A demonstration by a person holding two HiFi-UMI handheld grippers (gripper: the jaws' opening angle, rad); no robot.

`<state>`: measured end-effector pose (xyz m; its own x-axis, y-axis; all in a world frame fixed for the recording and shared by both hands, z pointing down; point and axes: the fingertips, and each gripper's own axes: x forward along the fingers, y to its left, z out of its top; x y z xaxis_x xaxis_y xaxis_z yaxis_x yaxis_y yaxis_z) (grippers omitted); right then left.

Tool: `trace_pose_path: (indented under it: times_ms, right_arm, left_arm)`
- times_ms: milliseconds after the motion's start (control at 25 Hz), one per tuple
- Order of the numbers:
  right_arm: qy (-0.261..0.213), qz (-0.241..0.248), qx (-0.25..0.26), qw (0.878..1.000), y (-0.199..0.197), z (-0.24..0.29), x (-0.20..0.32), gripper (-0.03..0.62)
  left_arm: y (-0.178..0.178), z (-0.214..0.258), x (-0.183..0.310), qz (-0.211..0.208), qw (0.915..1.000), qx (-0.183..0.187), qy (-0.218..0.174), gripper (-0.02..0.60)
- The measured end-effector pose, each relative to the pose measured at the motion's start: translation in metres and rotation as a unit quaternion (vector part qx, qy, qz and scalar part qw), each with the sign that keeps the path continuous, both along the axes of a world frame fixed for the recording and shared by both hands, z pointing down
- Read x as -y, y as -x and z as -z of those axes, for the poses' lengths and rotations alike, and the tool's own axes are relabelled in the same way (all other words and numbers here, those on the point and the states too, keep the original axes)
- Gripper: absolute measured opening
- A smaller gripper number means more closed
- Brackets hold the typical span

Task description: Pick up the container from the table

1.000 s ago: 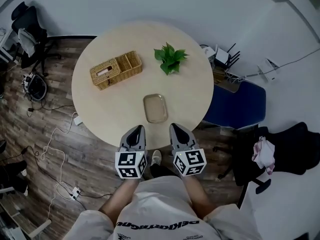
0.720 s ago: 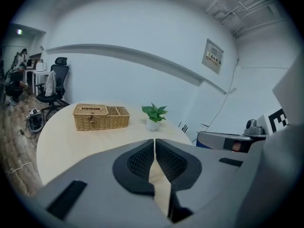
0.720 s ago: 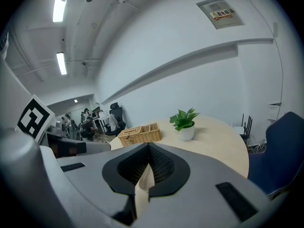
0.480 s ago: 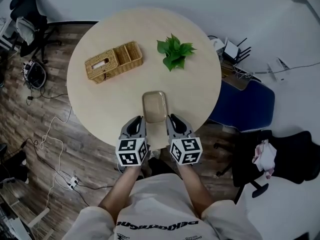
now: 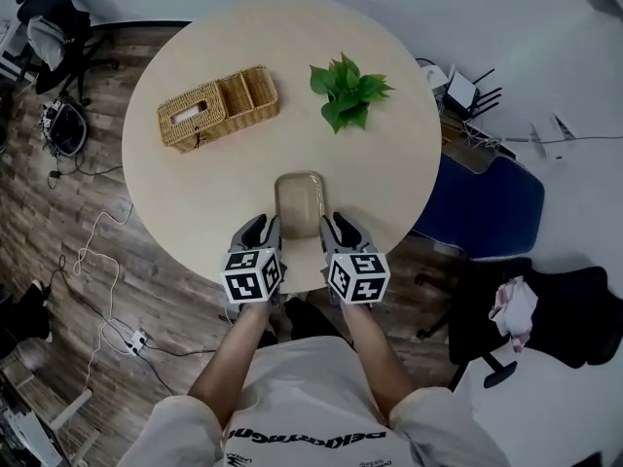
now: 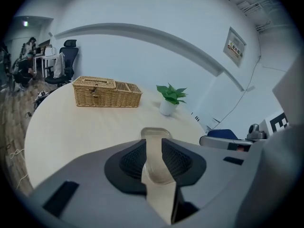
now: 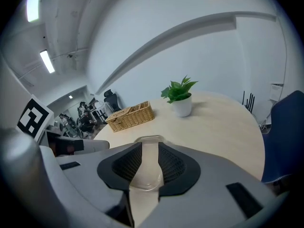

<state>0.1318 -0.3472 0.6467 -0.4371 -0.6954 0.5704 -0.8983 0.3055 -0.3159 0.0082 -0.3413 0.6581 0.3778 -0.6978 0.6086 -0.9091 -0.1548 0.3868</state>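
Note:
The container (image 5: 300,202), a shallow clear-beige rectangular tray, lies on the round pale table (image 5: 195,193) close to its near edge. My left gripper (image 5: 263,228) is at the tray's near left corner and my right gripper (image 5: 338,225) at its near right corner. Both sets of jaws are opening. In the left gripper view the container (image 6: 153,133) shows through the gap of the left gripper (image 6: 154,148), pads not pressing on it. The right gripper view shows the same: the container (image 7: 148,140) lies in the gap of the right gripper (image 7: 146,158).
A wicker basket (image 5: 217,106) sits at the table's far left and a small potted plant (image 5: 348,90) at the far right. A blue chair (image 5: 477,207) stands to the right of the table. Cables and office chairs lie on the wooden floor at left.
Both grippers have come down and forward from the table's near edge to the container's near end. Their jaws, shut before, now stand apart.

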Motion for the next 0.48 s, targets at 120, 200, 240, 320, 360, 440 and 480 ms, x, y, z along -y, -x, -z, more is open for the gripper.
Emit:
trace_pose_path:
  times_ms: [120, 200, 240, 320, 360, 440, 480]
  right_arm:
    - [0.014, 0.001, 0.001, 1.0, 0.001, -0.013, 0.007, 0.127]
    - [0.022, 0.0, 0.001, 1.0, 0.001, -0.021, 0.012, 0.127]
    - [0.026, -0.001, 0.001, 1.0, 0.001, -0.025, 0.015, 0.127]
    - [0.037, -0.004, -0.001, 0.999, 0.0, -0.034, 0.02, 0.127]
    - [0.042, -0.005, -0.001, 0.999, 0.0, -0.038, 0.022, 0.128]
    - [0.054, -0.005, 0.0, 0.999, -0.002, -0.047, 0.026, 0.129]
    - [0.059, -0.004, 0.002, 0.998, -0.002, -0.051, 0.027, 0.129]
  left_arm:
    - [0.0, -0.012, 0.006, -0.001, 0.9999, 0.001, 0.012, 0.107]
    - [0.0, -0.022, 0.01, -0.002, 0.9998, 0.003, 0.021, 0.128]
    - [-0.001, -0.026, 0.012, -0.002, 0.9997, 0.002, 0.025, 0.129]
    - [-0.001, -0.036, 0.016, -0.001, 0.9994, 0.004, 0.033, 0.129]
    - [-0.002, -0.041, 0.017, -0.001, 0.9993, 0.005, 0.038, 0.129]
    - [-0.002, -0.051, 0.02, 0.003, 0.9988, 0.003, 0.05, 0.129]
    - [-0.002, -0.055, 0.021, 0.006, 0.9985, 0.002, 0.055, 0.129]
